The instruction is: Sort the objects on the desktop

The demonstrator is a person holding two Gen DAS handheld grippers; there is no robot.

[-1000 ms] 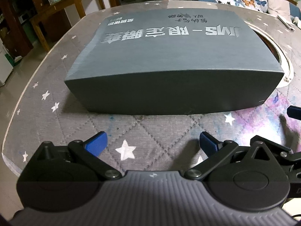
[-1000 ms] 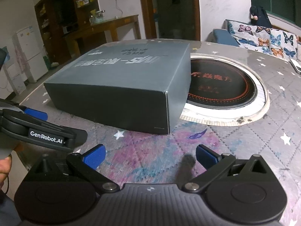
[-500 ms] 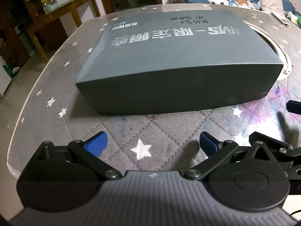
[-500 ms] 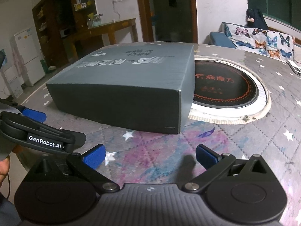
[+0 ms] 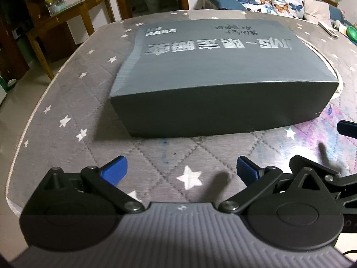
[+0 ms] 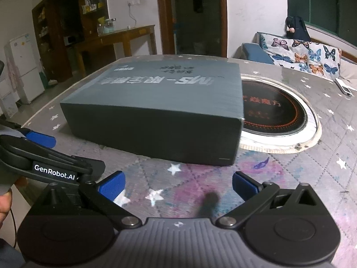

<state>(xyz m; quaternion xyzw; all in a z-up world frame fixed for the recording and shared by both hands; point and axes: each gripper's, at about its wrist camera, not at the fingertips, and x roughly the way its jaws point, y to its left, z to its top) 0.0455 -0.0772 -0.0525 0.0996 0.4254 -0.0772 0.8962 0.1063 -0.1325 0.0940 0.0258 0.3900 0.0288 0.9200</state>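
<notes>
A large flat dark grey box with silver lettering lies on the star-patterned table; it also shows in the right wrist view. My left gripper is open and empty, a short way in front of the box's near side. My right gripper is open and empty, in front of the box's near right corner. The left gripper's body shows at the left of the right wrist view, and a blue fingertip of the right gripper shows at the right edge of the left wrist view.
A round black induction cooktop is set into the table, partly under the box's right side. The table's rounded edge runs along the left. A white remote lies at the far right. A sofa and a wooden side table stand beyond.
Both grippers have drawn back and swung left, so the box sits further right and further off in both views. The box has not moved. Both grippers stay open.
</notes>
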